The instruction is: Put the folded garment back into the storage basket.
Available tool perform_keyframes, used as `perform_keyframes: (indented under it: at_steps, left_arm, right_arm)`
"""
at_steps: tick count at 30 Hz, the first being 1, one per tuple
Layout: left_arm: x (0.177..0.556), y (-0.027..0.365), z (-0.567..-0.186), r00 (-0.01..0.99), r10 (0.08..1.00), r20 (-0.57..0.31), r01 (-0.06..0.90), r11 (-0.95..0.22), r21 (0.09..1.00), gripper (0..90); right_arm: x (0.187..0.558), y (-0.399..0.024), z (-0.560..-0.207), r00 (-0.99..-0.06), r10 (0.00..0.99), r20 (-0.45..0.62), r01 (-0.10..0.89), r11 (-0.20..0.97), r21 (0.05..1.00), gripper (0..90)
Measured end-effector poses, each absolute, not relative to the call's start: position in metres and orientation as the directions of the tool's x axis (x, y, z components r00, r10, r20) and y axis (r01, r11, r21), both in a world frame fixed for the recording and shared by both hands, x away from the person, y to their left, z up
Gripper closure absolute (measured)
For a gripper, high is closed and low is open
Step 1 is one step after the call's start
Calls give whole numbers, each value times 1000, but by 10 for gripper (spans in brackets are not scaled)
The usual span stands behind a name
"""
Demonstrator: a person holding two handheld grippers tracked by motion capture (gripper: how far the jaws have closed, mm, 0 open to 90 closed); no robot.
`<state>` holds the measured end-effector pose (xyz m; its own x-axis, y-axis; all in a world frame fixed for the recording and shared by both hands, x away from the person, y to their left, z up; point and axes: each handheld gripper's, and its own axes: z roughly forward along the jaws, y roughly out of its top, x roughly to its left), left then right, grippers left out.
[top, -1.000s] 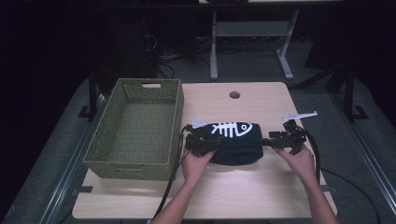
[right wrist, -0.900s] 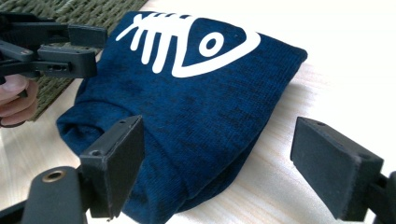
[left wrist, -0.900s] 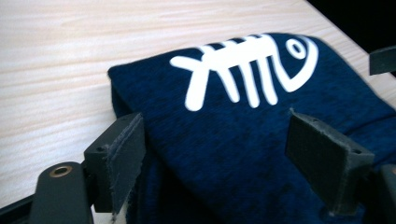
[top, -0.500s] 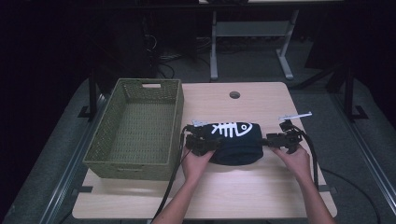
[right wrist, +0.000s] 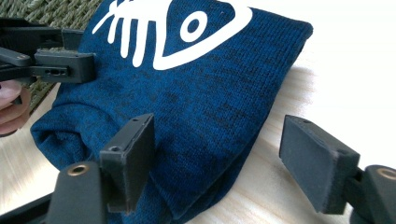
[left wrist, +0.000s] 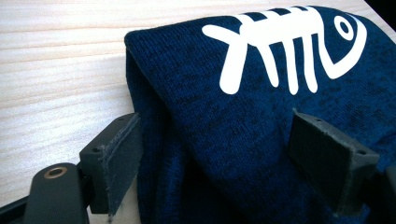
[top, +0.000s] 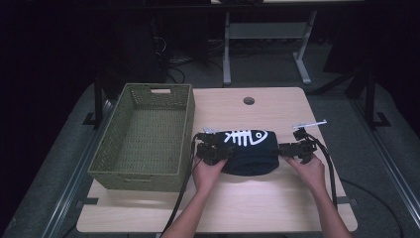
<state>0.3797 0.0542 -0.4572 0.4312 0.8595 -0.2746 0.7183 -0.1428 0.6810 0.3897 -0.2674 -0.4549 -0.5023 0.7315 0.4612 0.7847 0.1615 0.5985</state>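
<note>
A folded navy garment (top: 247, 148) with a white fish-skeleton print lies on the wooden table (top: 247, 208). My left gripper (top: 224, 148) is at its left end. In the left gripper view the jaws (left wrist: 224, 149) stand wide around the folded edge of the cloth (left wrist: 261, 116), one pad against the fold and the other over the fabric. My right gripper (top: 283, 148) is at the right end. Its jaws (right wrist: 224, 154) have just been closing around the garment's corner (right wrist: 196, 93); one pad rests on cloth and the other stands apart over bare wood.
A green woven basket (top: 133, 181), with nothing in it, stands on the table directly left of the garment, close to the left gripper. A round hole (top: 249, 100) sits near the table's far edge. Cables trail from both grippers toward the near edge.
The right gripper has edged slightly left toward the garment's right end. The left gripper and the garment have stayed where they were.
</note>
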Motion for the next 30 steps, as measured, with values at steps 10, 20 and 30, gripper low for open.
perform_keyframes:
  at_steps: [10,20,30]
  left_arm:
    - [382,54,-461,426,853,-302,741,-138,657,197]
    - [378,57,-461,388,880,-273,753,-132,644,154]
    - [378,52,-464,405,858,-316,761,-125,637,349]
  right_arm:
    - [395,-257,-466,-469,742,479,817,158,554,342]
    - [393,-247,-468,-471,760,448,810,172,560,448]
    - [392,-240,-467,-473,769,429,808,185,559,599]
